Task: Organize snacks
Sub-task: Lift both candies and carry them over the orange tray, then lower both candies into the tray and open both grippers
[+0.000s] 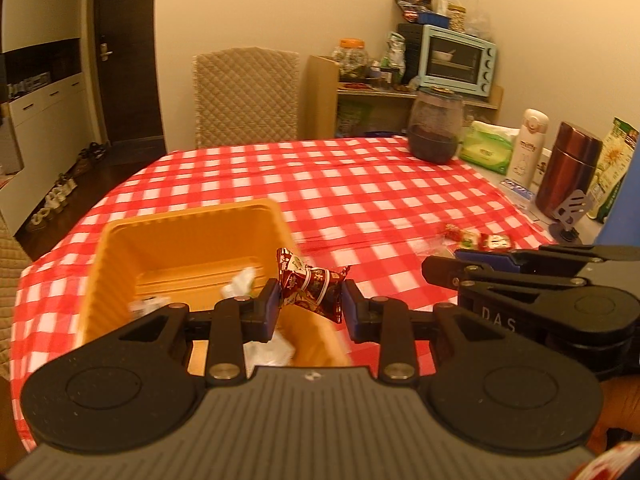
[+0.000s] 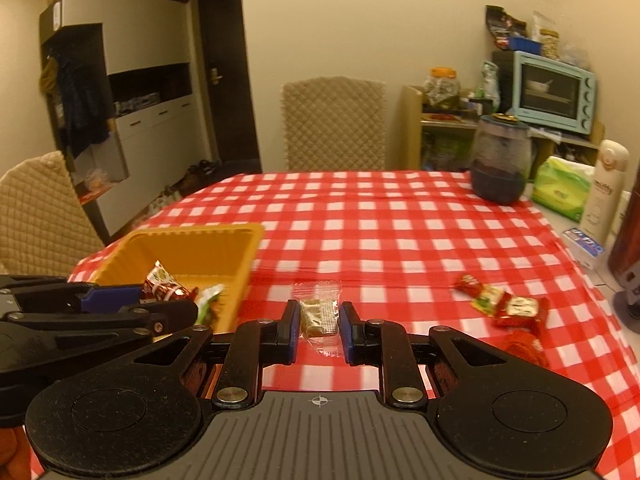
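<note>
One tray point(image 2: 176, 236), two chairs point(image 2: 334, 124)

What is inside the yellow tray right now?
The yellow tray holds a few white-wrapped snacks; the left hand-held gripper, holding a red candy, covers its near end, so the full count is hidden.

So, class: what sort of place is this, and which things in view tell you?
Probably a home dining room. A table with a checked cloth has padded chairs around it, and a toaster oven sits on a shelf beside snack jars.
</note>
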{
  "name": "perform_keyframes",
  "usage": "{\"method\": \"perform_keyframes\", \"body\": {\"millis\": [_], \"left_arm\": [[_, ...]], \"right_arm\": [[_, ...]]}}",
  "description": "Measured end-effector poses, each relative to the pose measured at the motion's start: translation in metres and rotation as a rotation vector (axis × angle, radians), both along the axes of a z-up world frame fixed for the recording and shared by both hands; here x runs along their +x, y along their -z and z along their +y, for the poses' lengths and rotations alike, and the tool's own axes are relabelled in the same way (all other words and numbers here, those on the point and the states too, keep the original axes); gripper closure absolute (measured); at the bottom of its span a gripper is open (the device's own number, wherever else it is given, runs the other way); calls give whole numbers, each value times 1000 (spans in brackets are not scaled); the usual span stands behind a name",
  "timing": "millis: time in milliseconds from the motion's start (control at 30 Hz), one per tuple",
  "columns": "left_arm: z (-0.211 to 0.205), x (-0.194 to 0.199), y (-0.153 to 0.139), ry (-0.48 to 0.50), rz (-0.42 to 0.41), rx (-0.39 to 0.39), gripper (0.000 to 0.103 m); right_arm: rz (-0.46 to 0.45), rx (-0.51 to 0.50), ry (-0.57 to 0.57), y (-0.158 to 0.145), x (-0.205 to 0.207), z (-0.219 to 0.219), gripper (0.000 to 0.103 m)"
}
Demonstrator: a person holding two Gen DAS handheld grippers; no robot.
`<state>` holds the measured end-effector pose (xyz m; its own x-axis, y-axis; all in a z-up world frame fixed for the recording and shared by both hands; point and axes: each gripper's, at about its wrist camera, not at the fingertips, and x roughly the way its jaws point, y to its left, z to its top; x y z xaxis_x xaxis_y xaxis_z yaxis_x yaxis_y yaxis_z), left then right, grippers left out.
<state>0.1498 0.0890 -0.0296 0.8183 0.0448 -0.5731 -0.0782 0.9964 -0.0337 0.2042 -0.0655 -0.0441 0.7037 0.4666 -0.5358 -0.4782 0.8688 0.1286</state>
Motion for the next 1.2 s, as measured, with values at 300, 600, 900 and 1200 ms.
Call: {"method": "perform_keyframes", "body": {"millis": [300,600,900,1200], "left_arm": [[38,-17,2,-67,7,-6,73],[64,-24,9,-106,17,-11,73],[88,-27,23,-142,33,-29,73],[93,-26,30,-145,53,-33,73]], "right_arm": [[-4,-5,-72,0,-8,37,82],[2,-1,-118,2,-14,65,82],[13,7,-146,6,-13,79,82],[21,9,-165,8,-13,89,82]]}}
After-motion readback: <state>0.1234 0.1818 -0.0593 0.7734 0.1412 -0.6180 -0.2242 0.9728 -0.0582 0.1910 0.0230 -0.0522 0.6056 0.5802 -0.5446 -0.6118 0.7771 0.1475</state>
